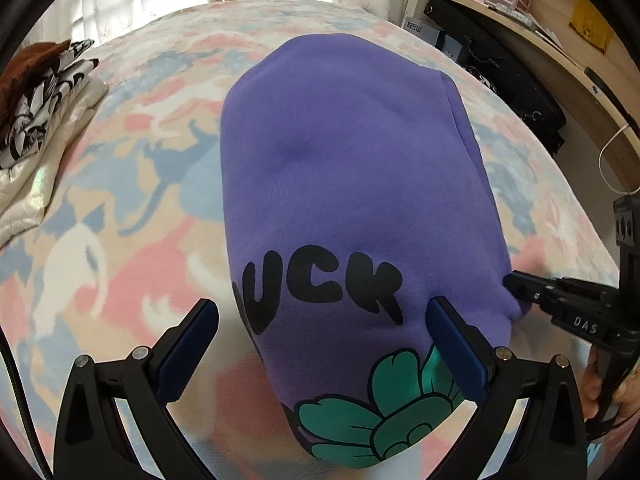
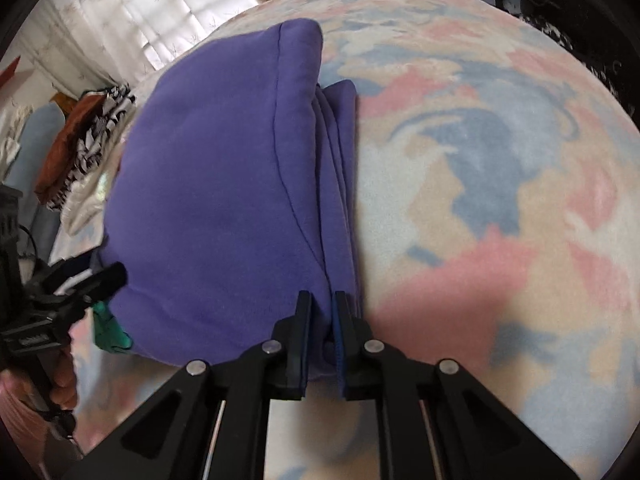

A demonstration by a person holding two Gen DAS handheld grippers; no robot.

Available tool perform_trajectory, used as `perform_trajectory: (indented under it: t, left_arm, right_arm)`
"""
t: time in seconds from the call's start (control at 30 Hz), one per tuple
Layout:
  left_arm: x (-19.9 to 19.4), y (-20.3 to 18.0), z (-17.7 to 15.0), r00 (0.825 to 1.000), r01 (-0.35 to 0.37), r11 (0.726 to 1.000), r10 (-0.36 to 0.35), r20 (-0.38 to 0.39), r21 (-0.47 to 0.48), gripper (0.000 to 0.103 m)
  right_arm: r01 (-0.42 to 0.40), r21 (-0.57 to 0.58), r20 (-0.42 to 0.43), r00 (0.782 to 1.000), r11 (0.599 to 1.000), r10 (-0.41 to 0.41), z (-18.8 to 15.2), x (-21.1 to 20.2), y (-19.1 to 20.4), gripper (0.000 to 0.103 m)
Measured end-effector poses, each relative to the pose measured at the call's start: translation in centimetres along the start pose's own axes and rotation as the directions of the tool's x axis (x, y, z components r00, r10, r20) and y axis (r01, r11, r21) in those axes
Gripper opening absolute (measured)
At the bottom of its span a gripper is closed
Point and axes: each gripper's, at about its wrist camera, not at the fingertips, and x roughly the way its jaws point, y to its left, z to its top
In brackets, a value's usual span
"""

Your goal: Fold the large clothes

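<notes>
Purple sweatshirt (image 1: 344, 184) is lying folded on the blanket (image 1: 120, 208) | near right edge is being pinched by right gripper (image 2: 322, 312) | left gripper (image 1: 320, 312) is being held spread over near left edge | next: left pinch judged needed.

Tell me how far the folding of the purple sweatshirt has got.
Done: the purple sweatshirt lies folded into a narrow stack on the patterned blanket, layers showing along its edge. In hand: the right gripper is shut on that layered edge; the left gripper is open over the printed end. Left: probably one last fold, then joining the clothes pile.
</notes>
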Motion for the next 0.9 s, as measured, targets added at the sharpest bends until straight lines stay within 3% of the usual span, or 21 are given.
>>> perform_trajectory:
  t: [0.37, 0.5, 0.63, 0.7, 0.73, 0.77, 0.9]
  left_arm:
    - [-0.6, 0.5, 0.3, 1.0, 0.01, 0.997, -0.012, -0.023, -0.079, 0.102]
    - [-0.9, 1.1, 0.1, 0.997, 0.06, 0.989, -0.065, -0.034, -0.133, 0.102]
    - [-1.1, 1.9, 0.1, 0.99, 0.115, 0.975, -0.128, -0.057, -0.188, 0.102]
    - [-1.4, 2.2, 0.0, 0.988, 0.129, 0.972, -0.142, -0.054, -0.195, 0.102]
    - [-1.7, 2.3, 0.0, 0.987, 0.14, 0.971, -0.153, -0.054, -0.194, 0.102]
    - [-2.0, 2.4, 0.0, 0.984, 0.152, 0.969, -0.166, -0.058, -0.192, 0.102]
    - [-2.8, 2.6, -0.2, 0.979, 0.179, 0.966, -0.194, -0.062, -0.185, 0.102]
  right_arm:
    - [0.025, -0.006, 0.012, 1.0, 1.0, -0.025, 0.0, -0.5, 0.7, 0.011]
    - [0.023, -0.009, 0.006, 1.0, 1.0, -0.023, 0.2, -0.8, 0.7, 0.013]
    - [-0.007, 0.03, -0.013, 1.0, 1.0, 0.008, 0.4, -1.2, 0.2, 0.026]
    - [0.021, 0.027, -0.015, 1.0, 0.999, -0.02, 0.5, -1.5, 0.5, 0.044]
    - [0.049, 0.022, -0.011, 0.999, 0.999, -0.048, 0.5, -1.7, 0.6, 0.059]
    - [0.066, 0.02, -0.003, 0.998, 0.998, -0.066, 0.5, -1.9, 0.5, 0.064]
    - [0.033, 0.024, -0.002, 0.999, 0.999, -0.033, 0.6, -2.7, 0.1, 0.064]
